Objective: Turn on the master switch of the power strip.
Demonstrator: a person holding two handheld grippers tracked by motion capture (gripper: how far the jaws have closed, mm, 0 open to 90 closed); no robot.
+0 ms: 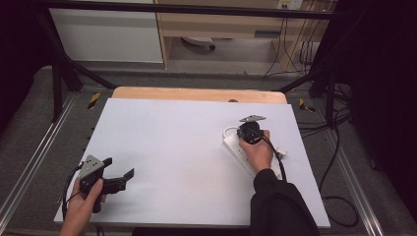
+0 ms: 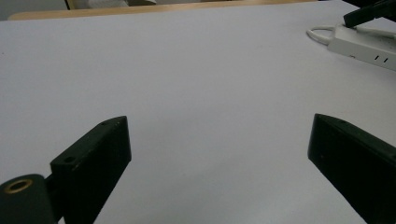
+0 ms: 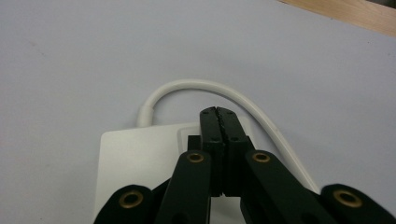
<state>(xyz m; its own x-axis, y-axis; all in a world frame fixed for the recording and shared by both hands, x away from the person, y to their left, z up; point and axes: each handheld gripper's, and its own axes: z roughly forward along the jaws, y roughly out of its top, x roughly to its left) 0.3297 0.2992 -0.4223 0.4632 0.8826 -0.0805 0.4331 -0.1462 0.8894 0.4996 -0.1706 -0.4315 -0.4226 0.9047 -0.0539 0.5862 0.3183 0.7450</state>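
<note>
Black jaws of the right gripper (image 3: 219, 114) are clenched together with nothing between them, tip resting over the end of the white power strip (image 3: 140, 158) near its cord (image 3: 205, 88), at the desk's (image 1: 187, 147) right side. It looks like the strip's switch is being pressed. Next likely calls for lifting clear. Left gripper (image 2: 219, 144) hangs released, well apart.

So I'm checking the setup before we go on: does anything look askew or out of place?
Nothing stands out. The white power strip lies flat on the table, its cable looped, under the shut right gripper.
</note>
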